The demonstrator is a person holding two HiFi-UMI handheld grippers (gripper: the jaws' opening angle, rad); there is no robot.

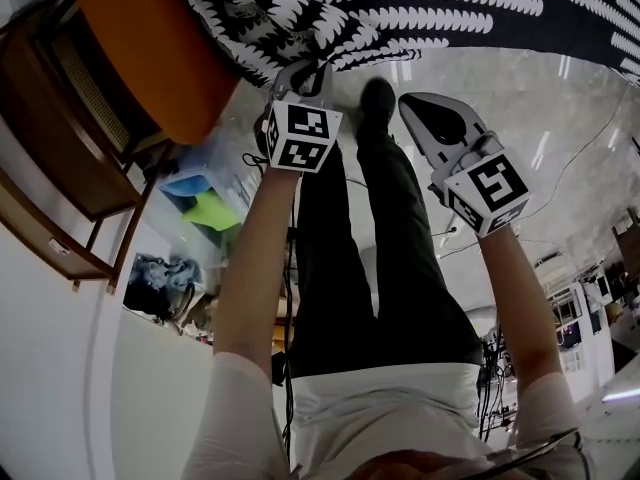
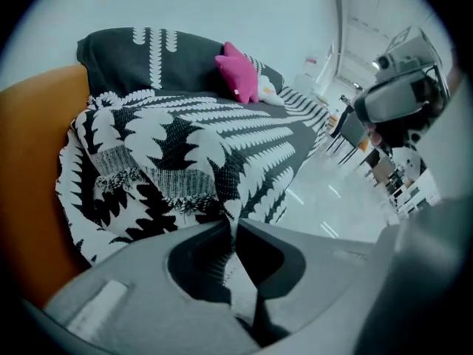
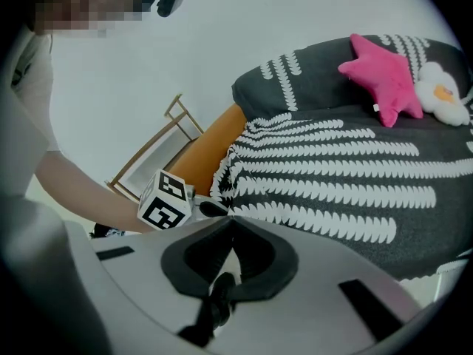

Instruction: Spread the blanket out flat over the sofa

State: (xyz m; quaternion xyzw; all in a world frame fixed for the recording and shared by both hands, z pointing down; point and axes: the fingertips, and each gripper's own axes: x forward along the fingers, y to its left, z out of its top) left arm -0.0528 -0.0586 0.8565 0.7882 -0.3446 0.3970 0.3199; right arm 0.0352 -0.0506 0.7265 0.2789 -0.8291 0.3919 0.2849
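Items counted: one sofa (image 2: 33,168), one blanket (image 2: 185,146), two cushions, two claws.

Blanket: black with white leaf pattern. It is draped over the sofa seat and backrest and lies bunched and creased at the orange armrest end, with its front edge hanging toward the floor.

Left claw (image 2: 233,224): closed on the blanket's hanging edge at the corner near the armrest. A strip of the patterned fabric runs between the jaws.

Right claw (image 3: 233,219): jaws together with no fabric between them. It is held just in front of the blanket's front edge, beside the left claw and apart from the cloth.

Cushions: one pink star cushion (image 3: 384,76) and one white cushion with an orange centre (image 3: 442,95). They sit side by side, touching, against the backrest at the end far from the armrest.

One wooden frame (image 3: 159,143) stands beyond the armrest.
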